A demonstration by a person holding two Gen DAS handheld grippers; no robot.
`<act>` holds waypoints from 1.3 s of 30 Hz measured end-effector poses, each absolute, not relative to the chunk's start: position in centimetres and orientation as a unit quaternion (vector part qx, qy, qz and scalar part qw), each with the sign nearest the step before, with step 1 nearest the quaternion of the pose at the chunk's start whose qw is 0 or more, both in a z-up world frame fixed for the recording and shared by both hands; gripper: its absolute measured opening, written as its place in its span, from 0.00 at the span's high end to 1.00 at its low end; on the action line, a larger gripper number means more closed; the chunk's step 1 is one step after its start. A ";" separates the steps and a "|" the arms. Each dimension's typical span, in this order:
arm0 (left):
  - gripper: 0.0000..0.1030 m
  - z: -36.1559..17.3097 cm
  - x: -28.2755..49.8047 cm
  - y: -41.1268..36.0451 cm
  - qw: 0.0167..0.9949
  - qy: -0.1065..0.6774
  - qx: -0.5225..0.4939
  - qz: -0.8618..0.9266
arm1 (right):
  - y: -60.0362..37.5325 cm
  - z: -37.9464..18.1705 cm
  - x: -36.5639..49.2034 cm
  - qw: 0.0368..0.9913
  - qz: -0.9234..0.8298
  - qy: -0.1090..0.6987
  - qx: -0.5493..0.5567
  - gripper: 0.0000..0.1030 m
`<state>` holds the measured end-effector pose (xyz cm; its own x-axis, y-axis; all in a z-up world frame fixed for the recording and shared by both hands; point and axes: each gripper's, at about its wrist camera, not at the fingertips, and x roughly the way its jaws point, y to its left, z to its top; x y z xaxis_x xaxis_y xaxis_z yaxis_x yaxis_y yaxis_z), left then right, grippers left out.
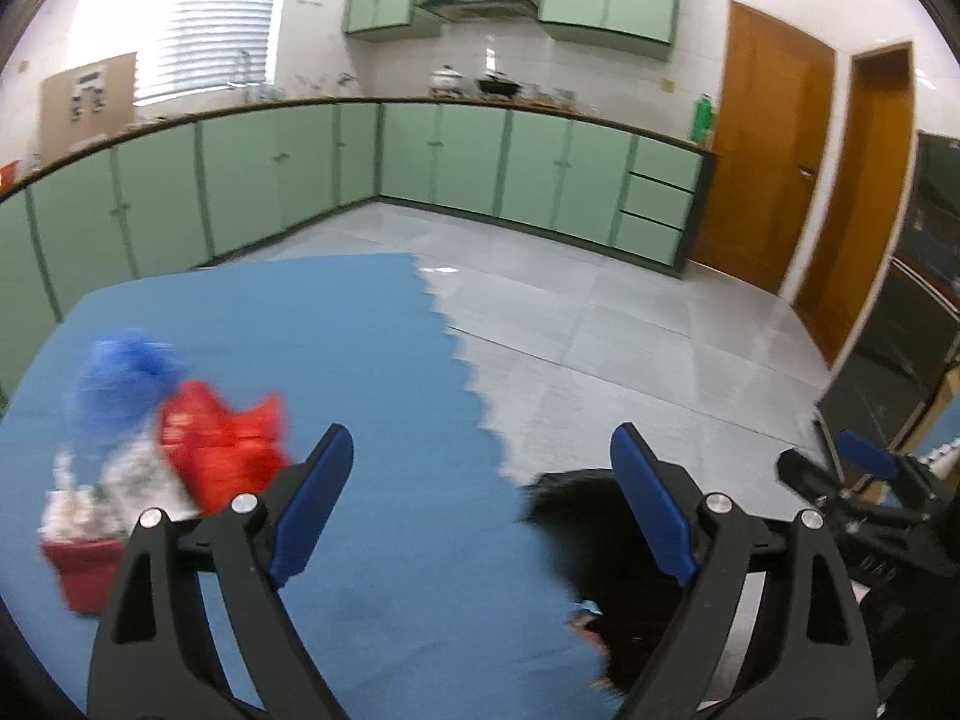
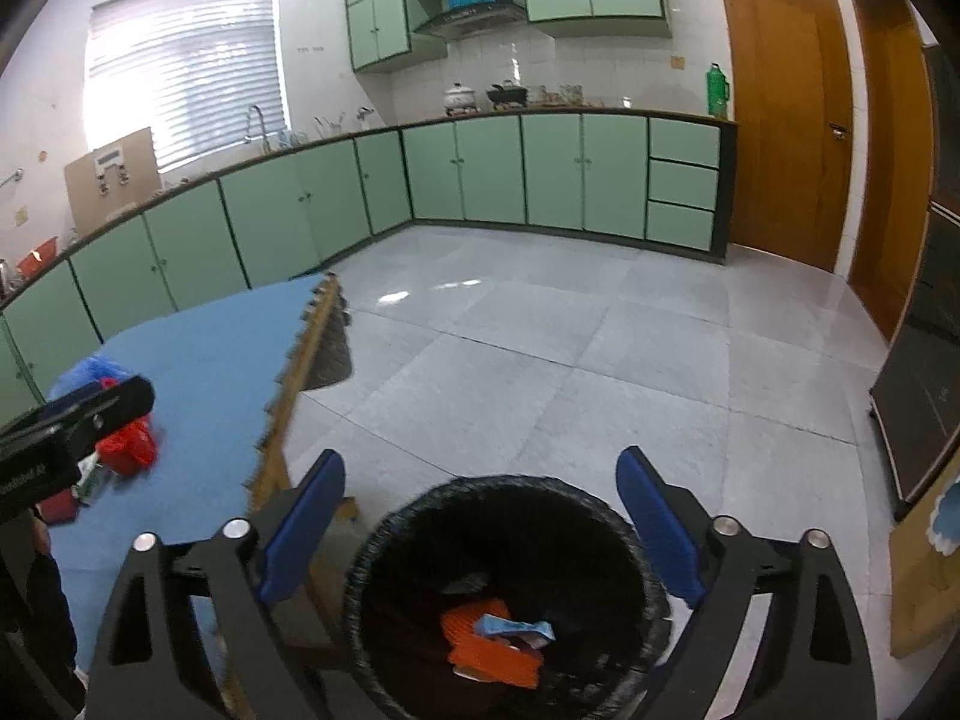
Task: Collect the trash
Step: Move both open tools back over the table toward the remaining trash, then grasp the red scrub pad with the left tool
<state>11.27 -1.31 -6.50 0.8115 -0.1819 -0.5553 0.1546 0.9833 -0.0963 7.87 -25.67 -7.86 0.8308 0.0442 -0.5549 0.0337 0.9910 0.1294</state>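
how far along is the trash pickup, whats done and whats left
Done: an orange wrapper and a blue-white scrap lie in the black bin. In hand: nothing; the right gripper and the left gripper are open and empty. Left: a red bag, a blue bag and other litter on the blue table.

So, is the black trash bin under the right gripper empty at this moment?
No, the black-lined trash bin already holds an orange wrapper and a light blue packet at its bottom.
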 end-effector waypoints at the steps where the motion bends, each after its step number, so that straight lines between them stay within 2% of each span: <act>1: 0.17 -6.4 11.0 -0.2 0.953 0.291 -0.021 -0.075 | -25.0 -7.7 8.0 0.955 0.009 0.290 0.067 0.10; 13: 0.17 -5.9 7.7 11.1 0.959 0.275 -0.023 0.068 | -13.5 -6.5 10.6 0.954 0.112 0.272 0.047 0.09; 19: 0.17 -6.5 6.0 14.5 0.953 0.284 -0.030 0.104 | -9.3 -6.9 11.3 0.952 0.136 0.273 0.037 0.09; 28: 0.17 -8.9 5.2 17.7 0.939 0.315 -0.054 0.125 | -6.6 -8.5 11.7 0.946 0.138 0.294 0.013 0.09; 39: 0.17 -10.8 6.5 17.9 0.931 0.339 -0.082 0.105 | -5.9 -9.1 12.2 0.944 0.128 0.303 -0.003 0.09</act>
